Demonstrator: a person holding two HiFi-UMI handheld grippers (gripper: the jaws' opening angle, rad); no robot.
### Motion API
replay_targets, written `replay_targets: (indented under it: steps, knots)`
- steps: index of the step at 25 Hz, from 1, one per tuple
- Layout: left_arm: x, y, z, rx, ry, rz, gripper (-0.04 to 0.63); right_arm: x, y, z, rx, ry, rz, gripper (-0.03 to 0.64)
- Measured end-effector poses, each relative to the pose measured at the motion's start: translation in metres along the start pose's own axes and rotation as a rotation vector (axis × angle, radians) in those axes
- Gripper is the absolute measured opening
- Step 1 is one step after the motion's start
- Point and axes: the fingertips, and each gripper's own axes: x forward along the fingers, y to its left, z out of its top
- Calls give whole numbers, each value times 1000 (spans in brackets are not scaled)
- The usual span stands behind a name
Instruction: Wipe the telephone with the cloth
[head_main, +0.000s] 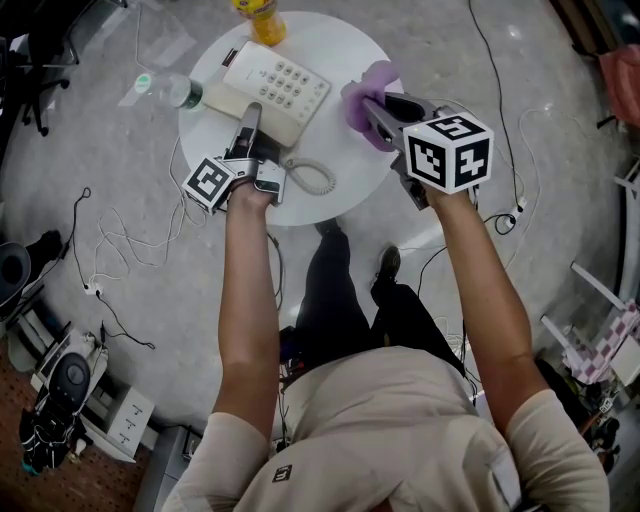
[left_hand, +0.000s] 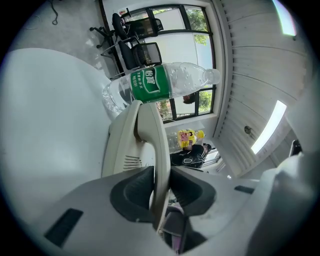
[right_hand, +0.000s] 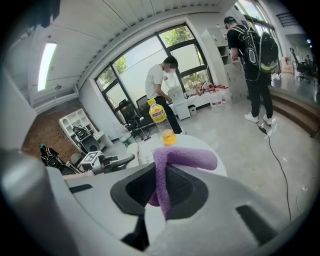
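Left gripper (left_hand: 161, 182): clamped on handset (left_hand: 149, 135); forearm stretched straight forward.
Right gripper (right_hand: 161, 187): pinching cloth (right_hand: 186, 159) over bench (head_main: 335, 45) edge; forearm angled inward.
Telephone (head_main: 282, 85): on bench, just left of cloth.

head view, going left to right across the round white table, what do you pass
water bottle → telephone → purple cloth; the yellow bottle overlaps the telephone, so it is left out
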Motion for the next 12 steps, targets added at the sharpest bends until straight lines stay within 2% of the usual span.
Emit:
replay_targets:
  steps: [8,12]
  knots:
    - [-7,12,-4,29,26,55,98,30,11,-47,-57,137,25,44]
    - [-11,10,-7,87,48,106,134,38,24,-65,-69,181,51,44]
